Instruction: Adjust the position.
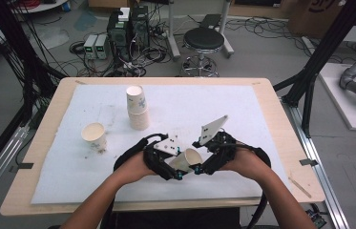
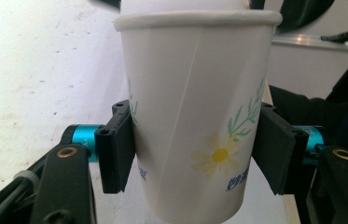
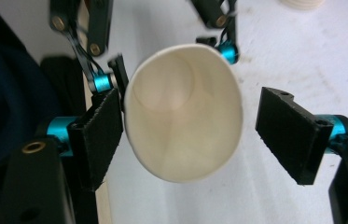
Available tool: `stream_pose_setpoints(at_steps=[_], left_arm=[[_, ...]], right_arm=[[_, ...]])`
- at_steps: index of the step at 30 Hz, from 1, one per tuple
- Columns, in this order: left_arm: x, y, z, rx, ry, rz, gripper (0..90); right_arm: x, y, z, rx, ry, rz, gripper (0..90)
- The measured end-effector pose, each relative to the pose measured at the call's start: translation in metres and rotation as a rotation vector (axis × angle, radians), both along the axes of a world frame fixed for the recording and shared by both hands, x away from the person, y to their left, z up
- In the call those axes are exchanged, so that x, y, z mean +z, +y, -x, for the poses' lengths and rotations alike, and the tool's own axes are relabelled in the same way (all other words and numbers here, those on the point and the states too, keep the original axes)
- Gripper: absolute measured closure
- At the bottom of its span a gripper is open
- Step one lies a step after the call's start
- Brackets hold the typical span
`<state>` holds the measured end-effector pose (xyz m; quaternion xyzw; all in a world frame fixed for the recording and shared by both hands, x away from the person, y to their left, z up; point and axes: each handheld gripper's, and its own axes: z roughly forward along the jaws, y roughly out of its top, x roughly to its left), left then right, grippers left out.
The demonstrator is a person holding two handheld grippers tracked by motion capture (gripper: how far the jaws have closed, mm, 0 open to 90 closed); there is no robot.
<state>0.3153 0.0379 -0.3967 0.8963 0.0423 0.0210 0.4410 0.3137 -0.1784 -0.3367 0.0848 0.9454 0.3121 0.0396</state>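
The held cup [image 2: 195, 116] is white with a yellow daisy, green sprigs and blue lettering; its inside is plain cream. Both hand-held grippers, left [image 1: 178, 169] and right [image 1: 199, 164], are black with turquoise fittings and brass-coloured screws. The desk [image 1: 47, 129] is pale wood under a white sheet [image 1: 204, 102]. The stool [image 1: 204, 39] is black.

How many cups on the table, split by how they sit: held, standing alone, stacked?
Held in the left gripper, tipped toward the right gripper: held cup: 1
Standing alone, upright: single cup: 1
Upside-down stack, count within it unclear: at least 2
Total: at least 4 cups
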Motion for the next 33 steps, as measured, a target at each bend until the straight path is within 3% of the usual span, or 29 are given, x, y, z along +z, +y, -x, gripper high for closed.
stream_pose_setpoints(at_steps=[5,11,14,18,24,29,33], left_arm=[[-0.006,0.009,-0.002,0.060,0.008,0.080,35.3],[-0.011,0.018,-0.003,0.121,-0.012,0.155,35.3],[-0.013,0.022,-0.004,0.155,-0.020,0.175,35.3],[-0.019,0.030,-0.005,0.228,-0.032,0.236,35.1],[-0.024,0.042,-0.008,0.307,-0.049,0.336,34.9],[-0.024,0.051,-0.009,0.353,-0.070,0.427,34.4],[-0.024,0.054,-0.008,0.367,-0.098,0.463,34.0]], right_arm=[[0.003,-0.019,0.002,-0.056,-0.003,-0.121,22.1],[0.001,-0.045,0.004,-0.158,-0.022,-0.253,22.1],[-0.002,-0.054,0.006,-0.202,-0.047,-0.297,22.1],[-0.010,-0.070,0.010,-0.290,-0.104,-0.358,21.6],[-0.027,-0.092,0.015,-0.405,-0.138,-0.414,21.6],[-0.040,-0.103,0.021,-0.474,-0.162,-0.422,21.7],[-0.046,-0.111,0.023,-0.514,-0.184,-0.441,21.7]])
